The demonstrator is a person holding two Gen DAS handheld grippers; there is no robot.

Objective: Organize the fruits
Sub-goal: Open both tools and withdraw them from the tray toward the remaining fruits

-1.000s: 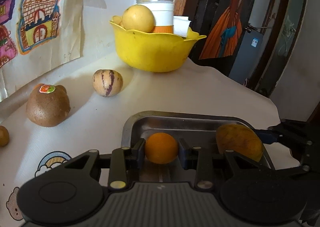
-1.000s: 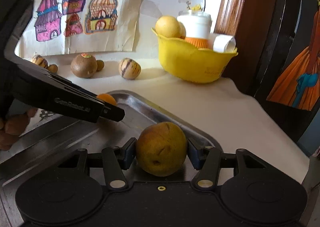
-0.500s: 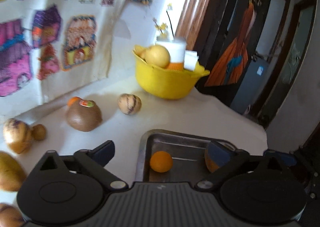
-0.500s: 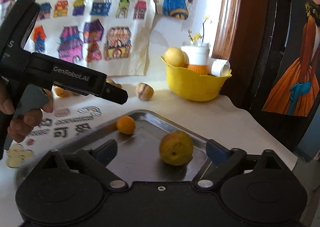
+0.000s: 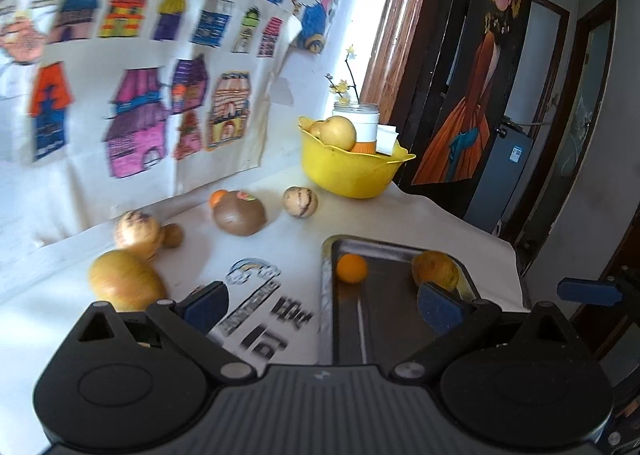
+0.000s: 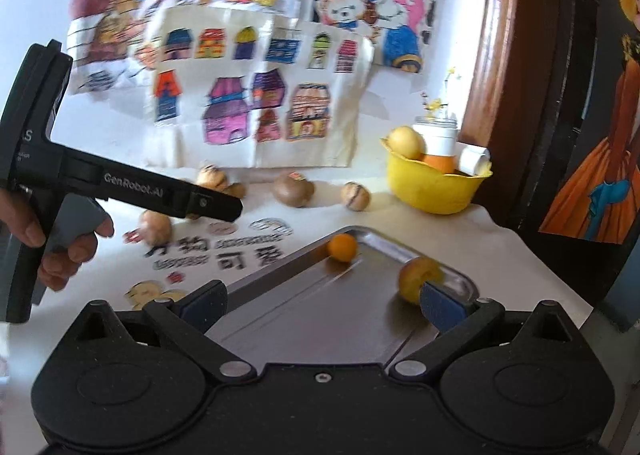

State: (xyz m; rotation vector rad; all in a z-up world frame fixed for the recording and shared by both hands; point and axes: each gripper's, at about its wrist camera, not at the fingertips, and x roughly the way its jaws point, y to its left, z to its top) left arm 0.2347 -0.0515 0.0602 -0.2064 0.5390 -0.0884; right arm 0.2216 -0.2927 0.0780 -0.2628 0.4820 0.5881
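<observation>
A metal tray (image 5: 384, 311) (image 6: 304, 303) lies on the white table and holds a small orange (image 5: 351, 268) (image 6: 342, 247) and a yellow-brown pear (image 5: 435, 268) (image 6: 414, 278). My left gripper (image 5: 320, 305) is open and empty, raised above the tray's left edge. My right gripper (image 6: 322, 303) is open and empty above the tray's near side. Loose on the table are a brown kiwi with a sticker (image 5: 239, 212) (image 6: 293, 189), a striped melon-like fruit (image 5: 300, 202) (image 6: 355, 195), and a yellow pear (image 5: 126, 279).
A yellow bowl (image 5: 352, 171) (image 6: 434, 187) with a pear, an orange and a white jar stands at the back. More striped and brown fruits (image 5: 138, 233) lie at the left. Drawings hang on the wall. The left gripper's body (image 6: 120, 187) crosses the right wrist view.
Both grippers opened, released the orange and the pear onto the tray, and pulled back and up. More of the table and wall shows now.
</observation>
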